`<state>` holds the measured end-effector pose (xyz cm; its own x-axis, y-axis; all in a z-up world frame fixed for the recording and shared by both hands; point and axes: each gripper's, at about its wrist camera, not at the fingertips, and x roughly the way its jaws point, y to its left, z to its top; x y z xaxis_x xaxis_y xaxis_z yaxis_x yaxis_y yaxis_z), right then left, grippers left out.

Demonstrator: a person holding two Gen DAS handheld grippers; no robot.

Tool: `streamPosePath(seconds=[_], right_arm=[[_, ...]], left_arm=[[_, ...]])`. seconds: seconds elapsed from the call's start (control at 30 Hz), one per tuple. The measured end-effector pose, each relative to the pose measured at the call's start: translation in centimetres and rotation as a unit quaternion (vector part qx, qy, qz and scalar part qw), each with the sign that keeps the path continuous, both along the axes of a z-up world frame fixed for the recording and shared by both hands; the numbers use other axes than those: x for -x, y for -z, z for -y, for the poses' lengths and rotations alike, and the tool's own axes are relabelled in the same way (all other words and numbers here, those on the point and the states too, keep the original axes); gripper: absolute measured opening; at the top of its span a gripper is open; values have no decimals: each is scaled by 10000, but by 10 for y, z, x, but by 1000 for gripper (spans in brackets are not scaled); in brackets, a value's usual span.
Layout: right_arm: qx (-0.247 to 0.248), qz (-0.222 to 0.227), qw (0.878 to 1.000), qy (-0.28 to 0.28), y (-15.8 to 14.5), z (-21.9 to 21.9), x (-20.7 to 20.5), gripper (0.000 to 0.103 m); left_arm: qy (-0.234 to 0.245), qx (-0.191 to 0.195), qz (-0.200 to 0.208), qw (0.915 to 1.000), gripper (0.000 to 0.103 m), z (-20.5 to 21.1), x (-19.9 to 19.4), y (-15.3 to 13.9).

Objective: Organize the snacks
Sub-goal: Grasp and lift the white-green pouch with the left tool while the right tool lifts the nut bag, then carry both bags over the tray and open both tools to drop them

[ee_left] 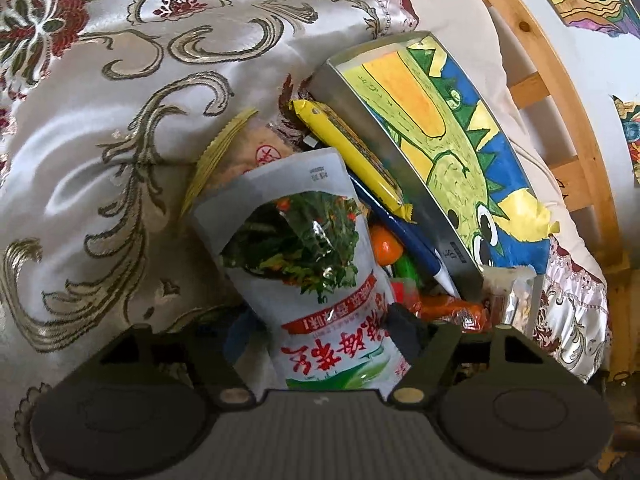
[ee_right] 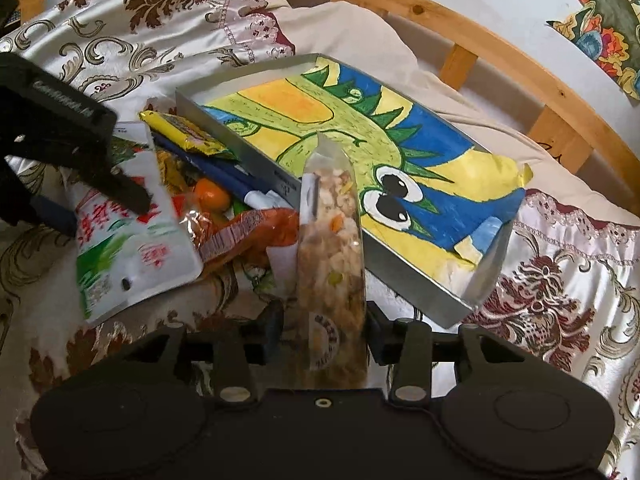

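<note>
Two claws are both busy over the bed (ee_right: 560,320), which is covered in a shiny patterned spread. Left claw (ee_left: 320,344) is clamped on a white pouch (ee_left: 304,256) printed with green vegetables, lifted over the snack pile beside the box. Right claw (ee_right: 322,328) grips a clear packet of mixed nibbles (ee_right: 330,240), held upright in front of the box. Metal box (ee_right: 420,284) lies tilted on the bedding, a green dragon drawing (ee_right: 360,136) inside it. Against its near wall lie a yellow wrapper (ee_left: 352,152), a blue packet (ee_left: 400,232), an orange ball (ee_right: 211,194) and an orange bag (ee_right: 256,232).
</note>
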<state>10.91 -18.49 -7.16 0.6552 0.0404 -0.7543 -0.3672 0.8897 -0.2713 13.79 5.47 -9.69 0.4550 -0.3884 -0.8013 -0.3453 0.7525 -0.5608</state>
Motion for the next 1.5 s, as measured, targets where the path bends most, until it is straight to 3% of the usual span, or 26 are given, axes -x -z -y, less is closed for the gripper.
streamPosePath(seconds=[0.1,0.17,0.47,0.6,1.03,1.2,1.5], right_arm=[[-63,19,10000,31,0,2,-1,44],[-59,64,9999,116,-2,3,-1,35],[-267,-186,9991,288,-11,10,8,34],[-389,-247,9982,382,-12,16,10,33],[-815,153,9948,593,-36,26,27,33],[-956,365,9933,529,-42,25,31,33],[-707,1007,9908,569,-46,28,20,33]], left_arm=[[38,-12,-4,10000,67,0,7,-3],[68,78,-46,9999,65,-1,13,-3],[382,194,-196,9989,64,7,32,-2],[552,60,-205,9982,64,13,29,1],[977,244,10,9949,60,28,45,-13],[1067,537,372,9921,61,31,47,-27],[856,539,1119,9886,61,24,31,-48]])
